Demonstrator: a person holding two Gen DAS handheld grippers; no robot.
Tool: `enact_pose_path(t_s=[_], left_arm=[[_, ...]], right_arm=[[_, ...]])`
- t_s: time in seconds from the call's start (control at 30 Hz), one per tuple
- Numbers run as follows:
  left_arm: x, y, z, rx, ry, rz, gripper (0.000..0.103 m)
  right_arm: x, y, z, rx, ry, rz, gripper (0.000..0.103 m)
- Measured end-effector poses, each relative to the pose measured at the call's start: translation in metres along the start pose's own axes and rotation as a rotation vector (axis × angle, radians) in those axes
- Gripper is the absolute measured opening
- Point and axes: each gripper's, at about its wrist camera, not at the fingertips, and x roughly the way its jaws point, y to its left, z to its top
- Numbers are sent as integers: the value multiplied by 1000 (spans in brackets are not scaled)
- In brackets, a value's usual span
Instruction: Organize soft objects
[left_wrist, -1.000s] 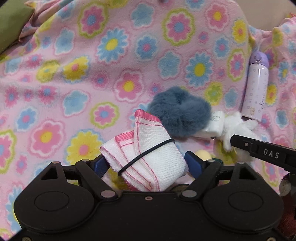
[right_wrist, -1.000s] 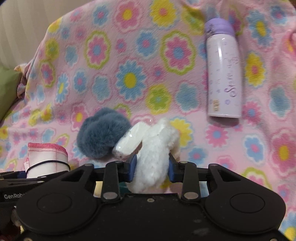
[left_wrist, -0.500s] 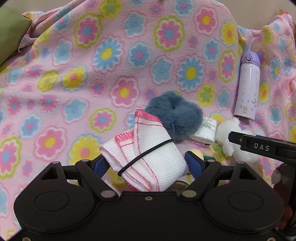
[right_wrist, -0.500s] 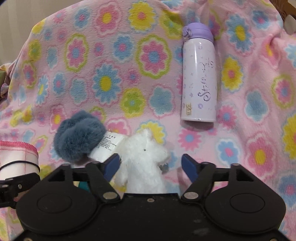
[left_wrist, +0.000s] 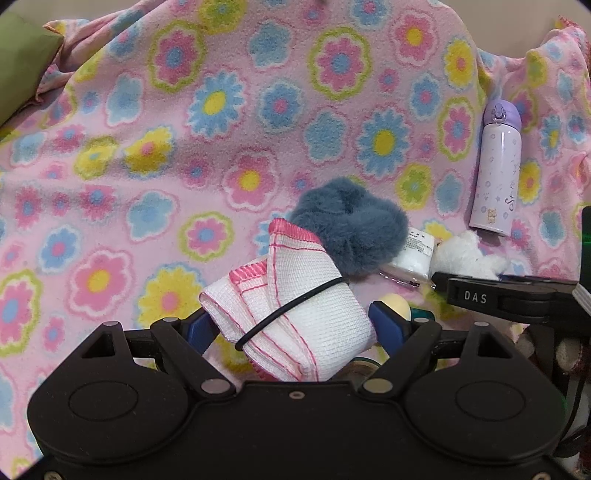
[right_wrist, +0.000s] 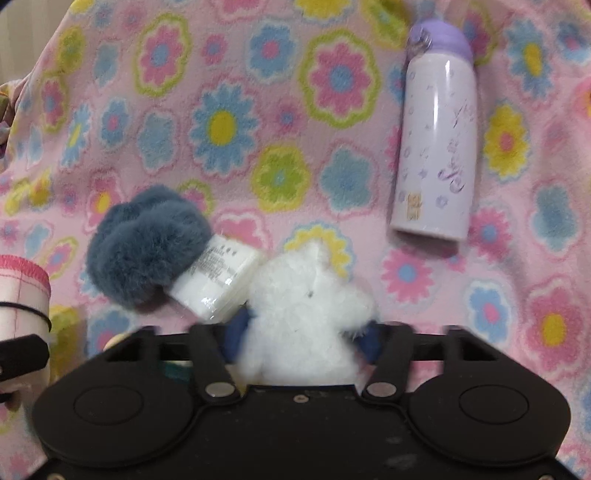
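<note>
My left gripper (left_wrist: 291, 326) is shut on a rolled white cloth (left_wrist: 295, 295) with pink hems, bound by a black elastic band. Just beyond it a blue-grey fluffy scrunchie (left_wrist: 354, 229) lies on the flowered blanket (left_wrist: 221, 155), touching a small white wrapped packet (left_wrist: 415, 254). My right gripper (right_wrist: 303, 332) is shut on a white plush toy (right_wrist: 306, 306), its blue pads pressing the toy's sides. In the right wrist view the scrunchie (right_wrist: 144, 243) and packet (right_wrist: 218, 280) sit left of the toy, and the cloth (right_wrist: 22, 295) shows at the left edge.
A lilac bottle (right_wrist: 436, 147) with a purple cap lies on the blanket at the right, apart from the soft things. A green cushion (left_wrist: 22, 59) is at the far left. A small yellow round thing (left_wrist: 395, 304) peeks out behind the left gripper's right finger.
The right gripper opened, letting go of the plush toy, sank a little toward it and shut on it again lower down. The left gripper and its cloth stayed put.
</note>
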Motion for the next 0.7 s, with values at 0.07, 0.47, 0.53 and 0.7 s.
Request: enact_pose_path(t_s=[0.07, 0.47, 0.53, 0.7], left_arm=[[-3, -1, 0, 2, -6, 0, 81], [-46, -6, -5, 15, -63, -26, 81], [-57, -7, -9, 21, -72, -27, 81], [-90, -6, -22, 25, -96, -44, 81]], right_arm=[[-4, -3, -1, 16, -10, 9, 47], [-83, -19, -1, 105, -144, 56, 47], [-101, -19, -5, 107, -165, 74, 47], [-150, -18, -19, 107, -219, 111, 47]])
